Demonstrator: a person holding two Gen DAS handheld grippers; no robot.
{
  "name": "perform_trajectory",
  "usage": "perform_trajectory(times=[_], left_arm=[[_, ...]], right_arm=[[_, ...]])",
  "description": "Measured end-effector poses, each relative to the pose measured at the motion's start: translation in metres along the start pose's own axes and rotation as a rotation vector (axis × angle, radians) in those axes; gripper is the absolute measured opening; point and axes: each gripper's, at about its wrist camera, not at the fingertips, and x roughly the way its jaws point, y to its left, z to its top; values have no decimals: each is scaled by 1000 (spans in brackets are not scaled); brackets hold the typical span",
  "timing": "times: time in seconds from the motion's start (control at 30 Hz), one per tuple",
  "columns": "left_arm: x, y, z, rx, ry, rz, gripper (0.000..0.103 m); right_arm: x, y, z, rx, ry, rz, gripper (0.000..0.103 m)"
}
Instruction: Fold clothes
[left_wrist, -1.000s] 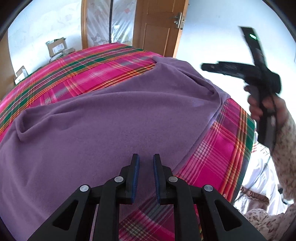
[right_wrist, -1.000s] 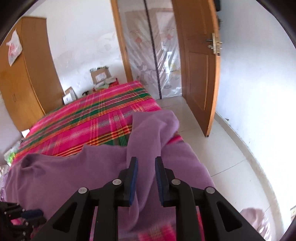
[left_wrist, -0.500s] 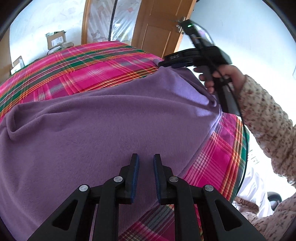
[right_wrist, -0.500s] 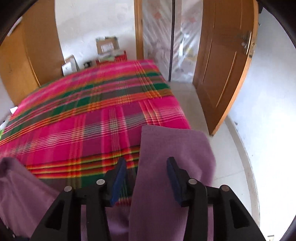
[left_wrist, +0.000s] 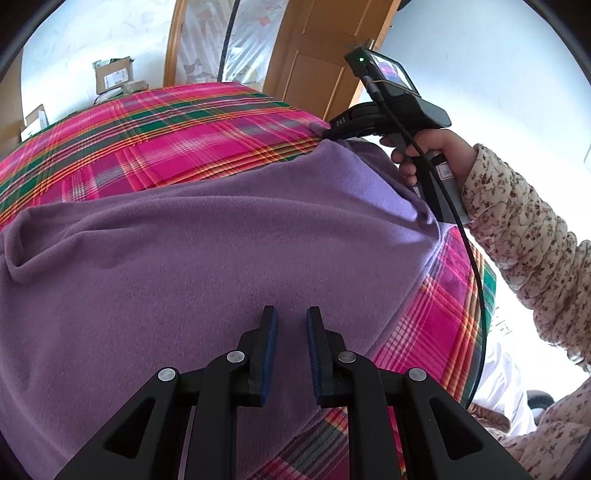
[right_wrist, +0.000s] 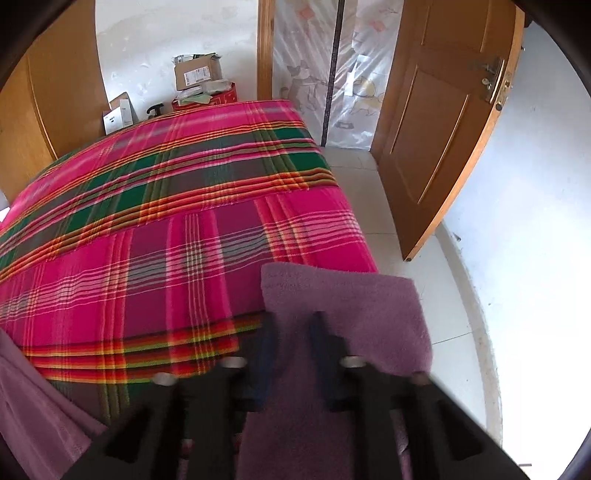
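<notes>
A purple fleece garment lies spread over the bed's pink plaid cover. My left gripper hovers over its near edge. The fingers stand a narrow gap apart with nothing between them. A person's hand in a floral sleeve holds my right gripper at the garment's far right corner. In the right wrist view that corner runs between the blurred fingers of the right gripper, whose jaws are closing on it. A flap drapes over the right finger.
The plaid cover stretches bare beyond the corner. Right of the bed are a tiled floor and an open wooden door. Cardboard boxes stand behind the bed, and a wooden wardrobe stands at the left.
The right gripper swung over to the garment's far corner, spread its jaws wide around it, then brought them together on the cloth. The left gripper stayed in place with the same narrow gap.
</notes>
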Motion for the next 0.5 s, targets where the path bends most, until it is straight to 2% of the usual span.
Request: perform_trajectory(times=[0.13, 0.3, 0.5], left_arm=[[0, -1, 1, 2, 1, 15, 17], [1, -5, 0, 7, 2, 38, 17], [2, -10, 0, 26, 6, 62, 24]], right_arm=[[-7, -7, -4, 23, -25, 3, 5], [-40, -34, -12, 95, -106, 24, 5], [-78, -76, -28, 215, -180, 56, 5]])
